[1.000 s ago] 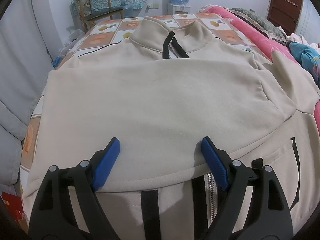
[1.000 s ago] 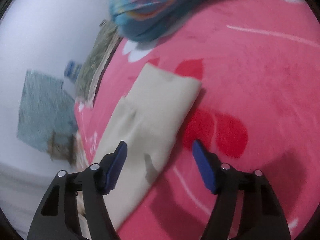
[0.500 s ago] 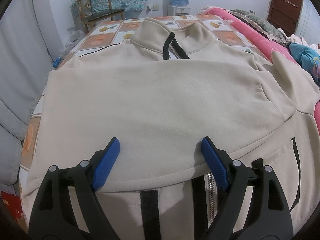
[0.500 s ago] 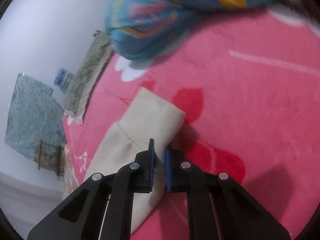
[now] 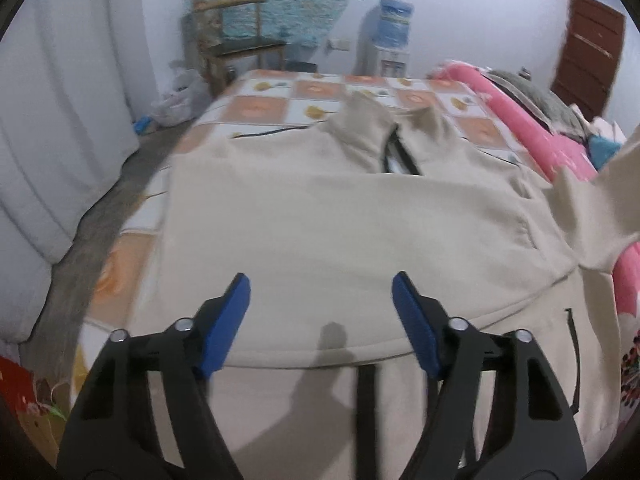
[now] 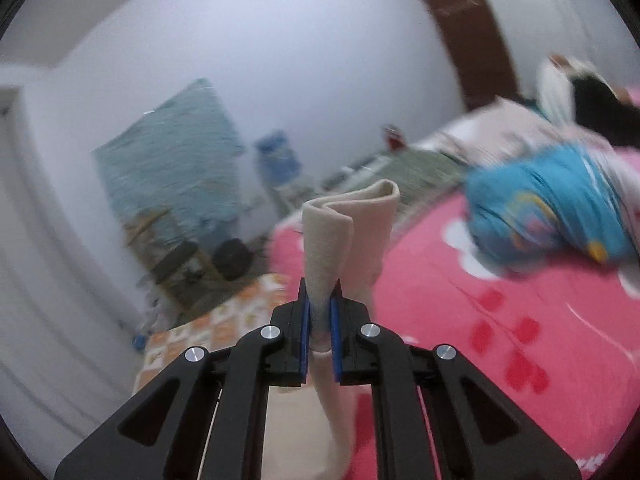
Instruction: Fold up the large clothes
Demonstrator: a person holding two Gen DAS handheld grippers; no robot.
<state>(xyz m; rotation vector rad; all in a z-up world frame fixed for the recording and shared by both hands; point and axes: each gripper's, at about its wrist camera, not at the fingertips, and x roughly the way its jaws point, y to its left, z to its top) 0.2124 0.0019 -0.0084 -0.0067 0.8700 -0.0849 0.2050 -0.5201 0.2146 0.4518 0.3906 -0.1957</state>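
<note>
In your left wrist view, your left gripper [image 5: 321,312] hovers with its blue fingers [image 5: 224,326] spread wide, gripping nothing, above the beige jacket [image 5: 340,232]. The jacket lies across the checkered bedspread [image 5: 256,108], collar toward the far edge, one sleeve folded across its chest. The other sleeve [image 5: 600,204] rises off the bed at the right edge, beside the pink blanket [image 5: 516,120].

In your right wrist view, your right gripper [image 6: 319,316] is clamped on the sleeve cuff [image 6: 348,236], which stands up between the pads above the pink blanket [image 6: 500,320]. A blue bundle [image 6: 552,220] lies further back.
</note>
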